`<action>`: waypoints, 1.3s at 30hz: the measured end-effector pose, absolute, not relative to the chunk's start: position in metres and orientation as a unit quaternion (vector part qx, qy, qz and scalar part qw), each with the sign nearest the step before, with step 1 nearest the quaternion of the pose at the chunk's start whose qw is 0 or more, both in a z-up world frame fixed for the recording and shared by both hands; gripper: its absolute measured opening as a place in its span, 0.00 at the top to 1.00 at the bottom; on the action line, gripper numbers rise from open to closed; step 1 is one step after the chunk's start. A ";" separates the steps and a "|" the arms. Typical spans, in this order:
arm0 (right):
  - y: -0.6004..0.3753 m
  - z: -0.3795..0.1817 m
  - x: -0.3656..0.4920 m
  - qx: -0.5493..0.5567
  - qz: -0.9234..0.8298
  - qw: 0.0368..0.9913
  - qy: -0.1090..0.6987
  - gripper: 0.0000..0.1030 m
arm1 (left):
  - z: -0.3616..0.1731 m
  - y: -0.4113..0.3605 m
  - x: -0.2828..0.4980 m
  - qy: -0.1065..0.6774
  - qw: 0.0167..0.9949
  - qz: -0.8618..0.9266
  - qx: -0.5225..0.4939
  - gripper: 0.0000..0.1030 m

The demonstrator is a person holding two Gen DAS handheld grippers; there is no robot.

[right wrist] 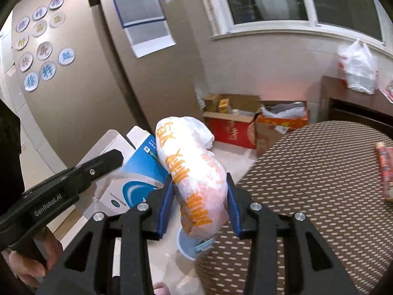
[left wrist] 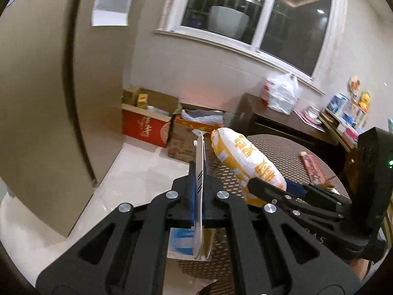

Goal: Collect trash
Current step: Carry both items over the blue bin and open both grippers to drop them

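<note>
Right gripper [right wrist: 200,196] was clamped on a white-and-orange bag [right wrist: 194,179] above the table [right wrist: 319,172] edge, long axis running away and up-left — left gripper [left wrist: 199,184] pinched a box [left wrist: 200,172] flap edge-on, its blue face seen only from the right wrist.

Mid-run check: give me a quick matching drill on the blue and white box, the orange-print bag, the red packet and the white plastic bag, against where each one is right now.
Things:
1. blue and white box
2. orange-print bag
3. red packet
4. white plastic bag

Places:
A. on the dark sideboard under the window
B. clamped in the left gripper
C. lying on the woven tabletop
D. between the right gripper's blue pads

Pairs: 1-B, 2-D, 3-C, 4-A
</note>
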State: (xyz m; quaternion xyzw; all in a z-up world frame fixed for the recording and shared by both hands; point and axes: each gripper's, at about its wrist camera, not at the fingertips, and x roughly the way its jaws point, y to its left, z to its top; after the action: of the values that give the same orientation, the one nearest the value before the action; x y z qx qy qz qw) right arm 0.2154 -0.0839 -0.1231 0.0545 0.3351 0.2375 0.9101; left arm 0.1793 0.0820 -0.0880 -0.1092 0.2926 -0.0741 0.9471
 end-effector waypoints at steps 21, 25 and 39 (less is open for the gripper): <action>0.027 -0.225 0.270 0.036 0.246 0.877 0.411 0.58 | -0.209 0.185 0.231 0.394 0.906 0.007 -0.152 0.97; 0.037 -0.240 0.289 0.053 0.234 0.877 0.416 0.52 | -0.224 0.194 0.238 0.406 0.902 0.023 -0.147 0.97; 0.027 -0.252 0.294 0.046 0.191 0.883 0.427 0.35 | -0.248 0.192 0.255 0.429 0.893 0.023 -0.137 0.97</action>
State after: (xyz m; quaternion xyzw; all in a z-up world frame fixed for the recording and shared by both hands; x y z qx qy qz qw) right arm 0.2940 0.0269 -0.2517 0.0456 0.4267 0.1905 0.8829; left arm 0.2549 0.1921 -0.2477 -0.1369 0.4289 0.0228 0.8926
